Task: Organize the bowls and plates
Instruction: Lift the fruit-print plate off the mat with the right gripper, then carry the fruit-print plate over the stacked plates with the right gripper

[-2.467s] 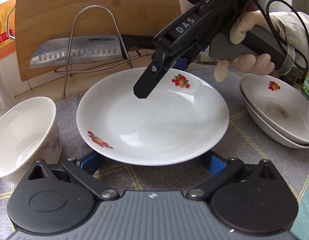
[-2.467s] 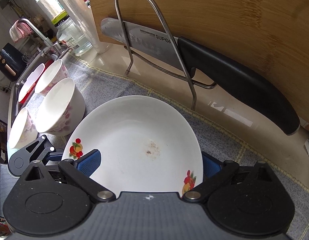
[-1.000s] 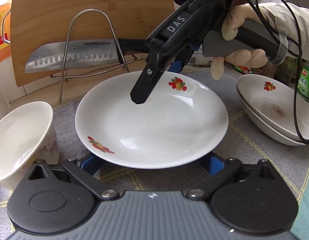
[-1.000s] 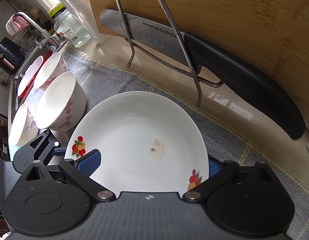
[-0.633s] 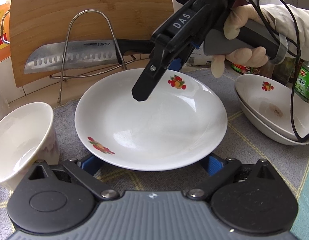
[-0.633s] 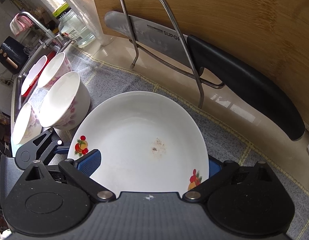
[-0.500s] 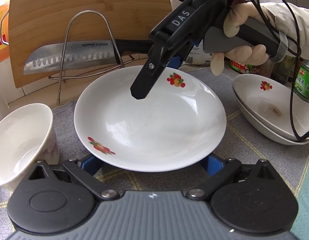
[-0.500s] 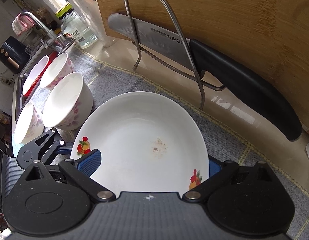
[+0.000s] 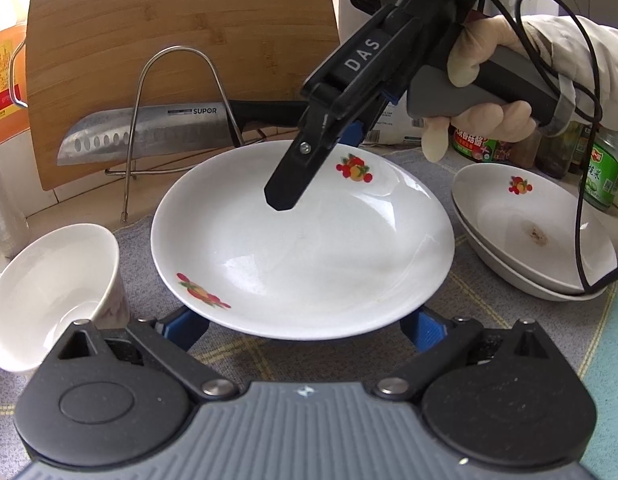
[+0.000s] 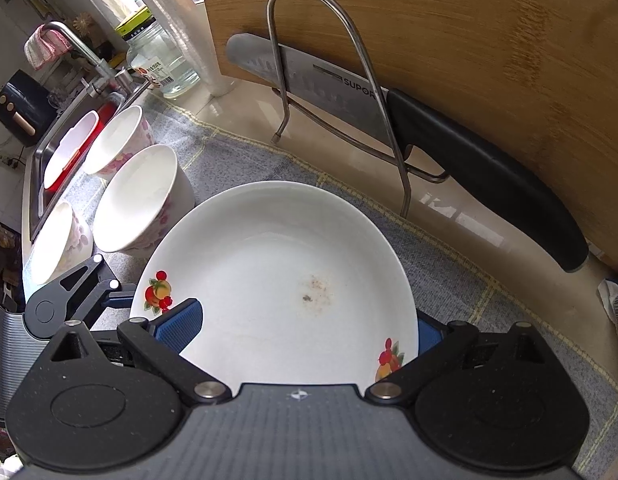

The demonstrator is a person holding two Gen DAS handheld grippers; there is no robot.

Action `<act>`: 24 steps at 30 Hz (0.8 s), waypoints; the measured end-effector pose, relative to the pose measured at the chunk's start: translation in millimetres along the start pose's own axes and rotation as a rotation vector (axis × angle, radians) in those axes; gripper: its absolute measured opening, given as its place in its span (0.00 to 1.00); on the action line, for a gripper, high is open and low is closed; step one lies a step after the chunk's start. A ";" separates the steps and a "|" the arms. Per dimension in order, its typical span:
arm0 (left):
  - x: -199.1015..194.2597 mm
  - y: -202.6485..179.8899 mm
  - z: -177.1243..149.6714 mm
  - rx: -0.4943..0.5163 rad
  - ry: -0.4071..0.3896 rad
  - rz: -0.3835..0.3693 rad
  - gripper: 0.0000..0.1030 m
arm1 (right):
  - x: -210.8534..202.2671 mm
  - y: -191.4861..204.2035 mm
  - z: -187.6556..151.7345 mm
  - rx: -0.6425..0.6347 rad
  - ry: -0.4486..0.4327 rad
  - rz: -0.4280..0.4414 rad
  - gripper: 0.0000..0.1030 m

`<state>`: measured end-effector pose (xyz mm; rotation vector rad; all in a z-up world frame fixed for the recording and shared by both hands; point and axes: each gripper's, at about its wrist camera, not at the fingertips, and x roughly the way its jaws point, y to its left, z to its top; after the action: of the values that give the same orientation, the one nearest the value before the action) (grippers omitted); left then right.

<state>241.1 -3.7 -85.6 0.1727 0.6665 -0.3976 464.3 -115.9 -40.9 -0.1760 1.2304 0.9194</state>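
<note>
A white plate with fruit prints point(image 9: 309, 248) is held level above the grey mat between both grippers. My left gripper point(image 9: 305, 324) stands open with its blue pads under the plate's near edge. My right gripper point(image 10: 297, 324) straddles the far rim, one blue pad inside the plate and one outside; it also shows in the left wrist view point(image 9: 329, 148), reaching down from above. The plate point(image 10: 277, 280) has a brown stain at its middle. Two stacked plates point(image 9: 541, 240) lie to the right. White bowls point(image 10: 137, 200) stand at the left.
A knife point(image 9: 149, 132) rests in a wire rack point(image 10: 333, 92) in front of an upright wooden cutting board point(image 9: 177, 36). Jars point(image 9: 597, 176) stand at the far right. A sink with a tap point(image 10: 69, 64) lies beyond the bowls point(image 9: 49, 292).
The plate has risen a little and shifted slightly with both grippers. The bowls and the stacked plates have not moved.
</note>
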 end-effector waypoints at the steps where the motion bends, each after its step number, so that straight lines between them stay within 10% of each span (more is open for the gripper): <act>1: -1.6 -0.2 0.7 -0.001 0.003 -0.001 0.97 | -1.0 1.1 -0.3 -0.001 -0.002 0.001 1.00; 24: -31.1 -30.1 16.9 0.086 0.045 -0.091 0.97 | -55.5 18.8 -52.1 0.070 -0.074 -0.028 1.00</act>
<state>216.1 -26.5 -53.8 0.2338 0.7038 -0.5116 411.3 -161.9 -5.8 -0.1023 1.1874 0.8498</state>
